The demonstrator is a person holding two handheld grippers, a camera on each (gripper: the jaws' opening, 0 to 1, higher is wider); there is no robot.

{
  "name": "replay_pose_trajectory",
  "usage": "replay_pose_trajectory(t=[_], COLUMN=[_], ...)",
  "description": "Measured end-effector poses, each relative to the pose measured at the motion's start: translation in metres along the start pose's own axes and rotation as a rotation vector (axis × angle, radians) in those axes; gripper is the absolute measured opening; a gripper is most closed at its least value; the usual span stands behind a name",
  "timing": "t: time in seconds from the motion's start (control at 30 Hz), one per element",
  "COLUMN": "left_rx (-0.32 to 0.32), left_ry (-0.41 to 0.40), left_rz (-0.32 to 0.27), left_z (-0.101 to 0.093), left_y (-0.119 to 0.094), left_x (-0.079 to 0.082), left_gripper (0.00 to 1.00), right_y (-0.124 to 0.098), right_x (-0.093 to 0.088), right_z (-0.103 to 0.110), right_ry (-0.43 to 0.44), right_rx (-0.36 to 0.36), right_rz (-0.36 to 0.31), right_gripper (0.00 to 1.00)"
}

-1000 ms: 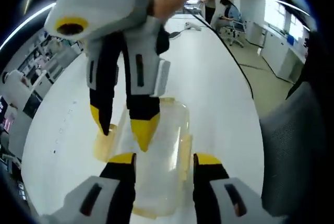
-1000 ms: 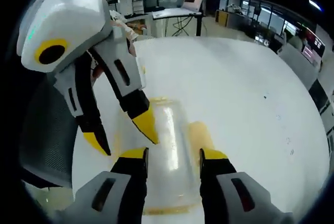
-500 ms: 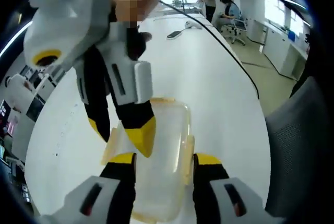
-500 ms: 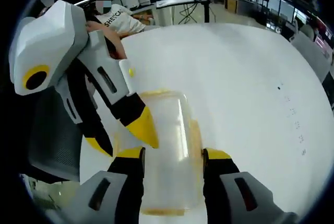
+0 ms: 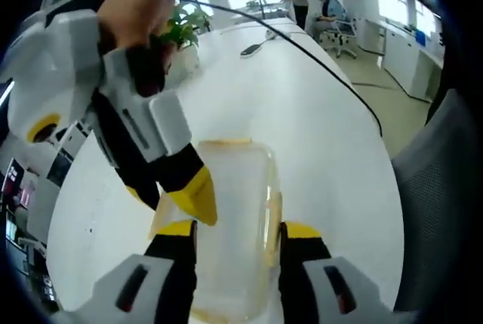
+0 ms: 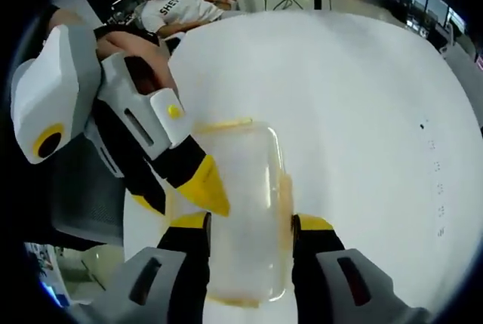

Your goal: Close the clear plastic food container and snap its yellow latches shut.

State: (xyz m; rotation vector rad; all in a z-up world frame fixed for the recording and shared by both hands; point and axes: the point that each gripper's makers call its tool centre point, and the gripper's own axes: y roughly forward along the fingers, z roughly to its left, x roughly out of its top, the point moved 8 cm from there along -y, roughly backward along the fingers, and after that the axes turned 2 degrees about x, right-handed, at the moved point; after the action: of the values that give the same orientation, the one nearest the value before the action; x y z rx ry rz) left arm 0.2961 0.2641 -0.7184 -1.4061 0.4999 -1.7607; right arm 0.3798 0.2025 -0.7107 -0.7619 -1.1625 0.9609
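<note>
Container [image 5: 230, 211] lies between spread jaws of left gripper [image 5: 235, 232] and right gripper [image 6: 250, 224], both released, nothing clamped, on table [image 6: 362, 112]

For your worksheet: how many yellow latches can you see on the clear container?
3: in the right gripper view, one at the container's far end, one on the right side, one on the left side. A near-end latch may be hidden.

The right gripper [image 5: 181, 195] covers the clear container's [image 5: 230, 218] left latch. The container's near end is hidden behind the left gripper [image 5: 234, 237].

Grey-white hand-held gripper [image 5: 238, 232], black-and-yellow tips
</note>
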Motion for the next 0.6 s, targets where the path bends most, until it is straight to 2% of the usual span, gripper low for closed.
replay_pose_trajectory(t=[0.1,0.13,0.17,0.2,0.23,0.27,0.3,0.4,0.6], left_rx=[-0.016,-0.032,-0.037,-0.034,-0.032,-0.036,-0.033,-0.032,-0.039], left_ry=[0.016,0.035,0.029,0.026,0.024,-0.012,0.009,0.005,0.009], left_rz=[-0.022,-0.052,-0.058,-0.057,-0.051,-0.046,-0.05,-0.072,-0.069], left_z=[0.0009,0.0018,0.0025,0.003,0.0021,-0.0007,0.0014,0.004,0.0075], left_y=[0.001,0.0019,0.0017,0.0019,0.0017,0.0016,0.0027,0.0003,0.0027], left_x=[-0.0009,-0.0017,-0.0029,-0.0031,-0.0032,-0.0041,-0.0036,-0.0062,-0.0035], left_gripper=[0.37,0.36,0.36,0.35,0.34,0.34,0.34,0.34,0.35], right_y=[0.0011,0.0013,0.0015,0.0015,0.0027,-0.0033,-0.0028,-0.0036,-0.0034], right_x=[-0.0002,-0.0003,-0.0001,0.0003,0.0075,0.006,0.0048,0.003,-0.0007], right_z=[-0.002,-0.0031,-0.0035,-0.0033,-0.0054,-0.0056,-0.0045,-0.0048,-0.0038], right_ry=[0.007,0.012,0.02,0.015,0.001,0.013,0.015,0.024,0.018], right_rx=[0.009,0.018,0.024,0.029,0.04,0.04,0.036,0.035,0.036], right_rz=[0.006,0.009,0.011,0.014,-0.03,0.007,0.008,0.008,0.02], right_gripper=[0.39,0.39,0.39,0.38,0.38,0.37,0.37,0.38,0.39])
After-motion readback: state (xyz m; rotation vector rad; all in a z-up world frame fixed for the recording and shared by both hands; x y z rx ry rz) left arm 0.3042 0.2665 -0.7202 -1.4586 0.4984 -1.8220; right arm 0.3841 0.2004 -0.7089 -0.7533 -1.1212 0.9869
